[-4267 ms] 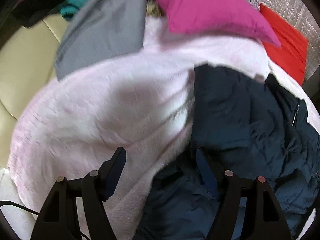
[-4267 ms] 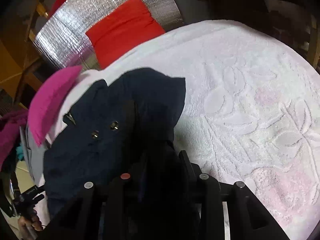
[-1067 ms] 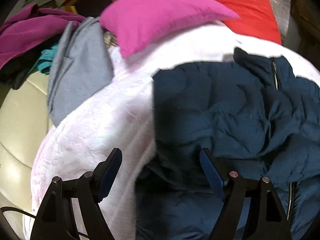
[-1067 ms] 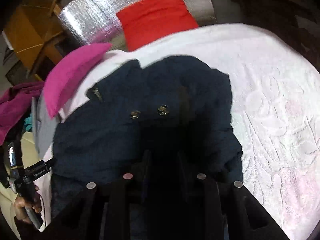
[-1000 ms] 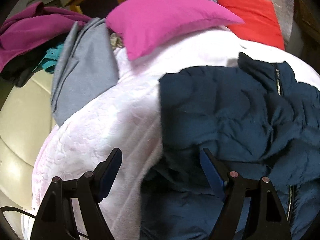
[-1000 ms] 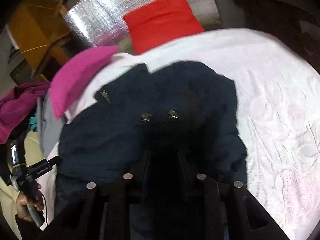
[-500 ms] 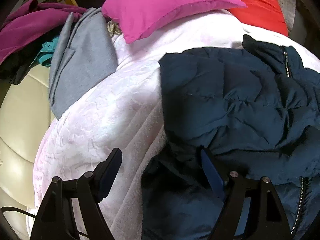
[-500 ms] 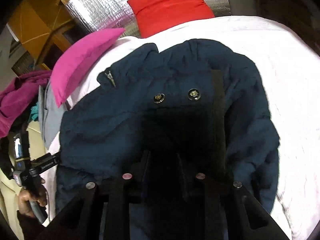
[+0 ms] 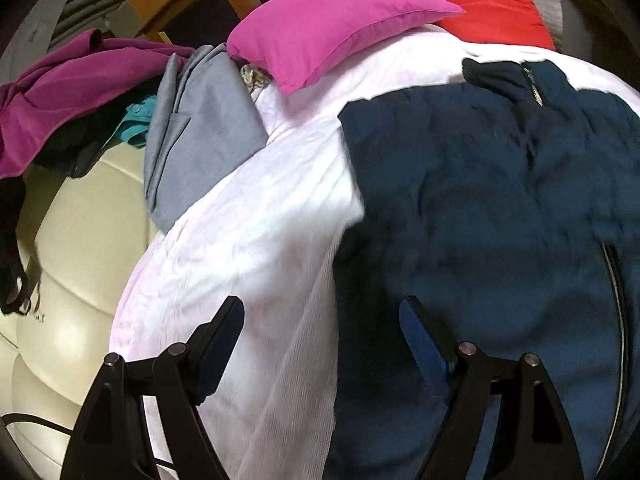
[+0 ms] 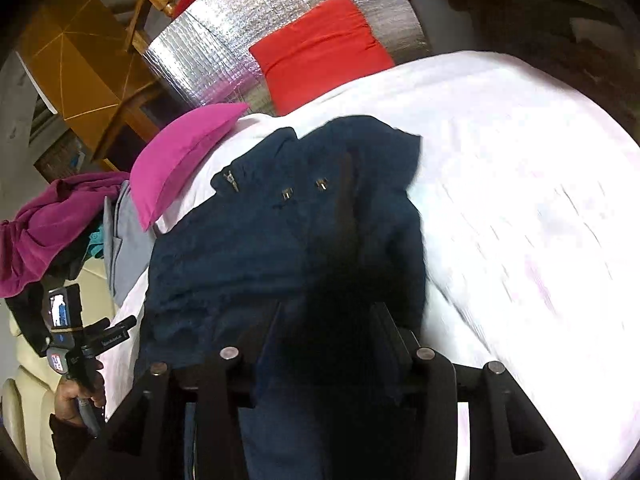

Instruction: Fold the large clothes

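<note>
A dark navy padded jacket (image 9: 480, 200) lies on a pale pink bedspread (image 9: 260, 232), its collar and zip toward the far side. My left gripper (image 9: 320, 320) is open and empty above the jacket's left edge, one finger over the bedspread, the other over the jacket. In the right wrist view the jacket (image 10: 248, 240) shows two metal snaps. My right gripper (image 10: 326, 320) is shut on a fold of the jacket's near part and holds it up; the cloth hides the pads.
A magenta pillow (image 9: 340, 28) and a red cushion (image 9: 480, 0) lie at the bed's far end before a silver foil panel (image 10: 224, 40). A grey garment (image 9: 200, 128) and purple clothes (image 9: 72, 92) are piled left. A cream padded edge (image 9: 80, 260) borders the bed.
My right gripper has drawn back and up with the jacket fold, so the jacket sits farther away. My left gripper has shifted slightly, staying open over the jacket's left edge.
</note>
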Demonstrator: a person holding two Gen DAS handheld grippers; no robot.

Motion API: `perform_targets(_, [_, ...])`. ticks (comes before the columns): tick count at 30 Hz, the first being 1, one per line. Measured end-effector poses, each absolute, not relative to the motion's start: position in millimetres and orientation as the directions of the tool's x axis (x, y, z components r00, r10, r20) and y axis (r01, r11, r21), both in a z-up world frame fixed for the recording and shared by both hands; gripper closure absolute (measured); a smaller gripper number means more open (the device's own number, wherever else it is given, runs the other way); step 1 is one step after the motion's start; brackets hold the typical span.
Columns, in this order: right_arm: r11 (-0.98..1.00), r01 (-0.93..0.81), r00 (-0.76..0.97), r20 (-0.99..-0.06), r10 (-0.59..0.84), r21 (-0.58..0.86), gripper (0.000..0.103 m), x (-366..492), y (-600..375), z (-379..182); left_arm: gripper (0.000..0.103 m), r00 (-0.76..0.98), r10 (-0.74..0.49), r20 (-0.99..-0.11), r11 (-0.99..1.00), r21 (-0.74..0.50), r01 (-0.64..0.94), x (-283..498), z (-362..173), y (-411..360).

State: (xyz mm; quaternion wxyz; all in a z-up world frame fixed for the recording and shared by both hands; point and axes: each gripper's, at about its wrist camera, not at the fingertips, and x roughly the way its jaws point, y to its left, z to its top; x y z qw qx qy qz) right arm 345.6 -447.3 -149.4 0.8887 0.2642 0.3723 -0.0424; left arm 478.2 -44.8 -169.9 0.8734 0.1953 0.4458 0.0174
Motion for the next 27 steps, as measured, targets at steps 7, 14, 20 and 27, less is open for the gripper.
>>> perform_targets(7, [0.856, 0.271, 0.704, -0.697, 0.134, 0.439, 0.055, 287, -442, -158, 0.023, 0.586, 0.161, -0.794, 0.946, 0.293, 0.138, 412, -178, -14])
perform_targets(14, [0.852, 0.257, 0.68, -0.712, 0.176, 0.456, 0.052, 242, -434, -169, 0.023, 0.557, 0.1, -0.824, 0.973, 0.197, 0.117, 361, -179, 12])
perform_targets(20, [0.846, 0.251, 0.65, -0.729, 0.213, 0.471, 0.039, 208, -438, -193, 0.023, 0.462, 0.045, -0.886, 0.999, 0.053, 0.005, 341, -184, 59])
perform_targets(27, [0.807, 0.27, 0.614, -0.74, 0.275, 0.524, 0.039, 184, -449, -225, 0.023, 0.425, 0.073, -0.902, 0.997, 0.064, -0.036, 331, -168, 89])
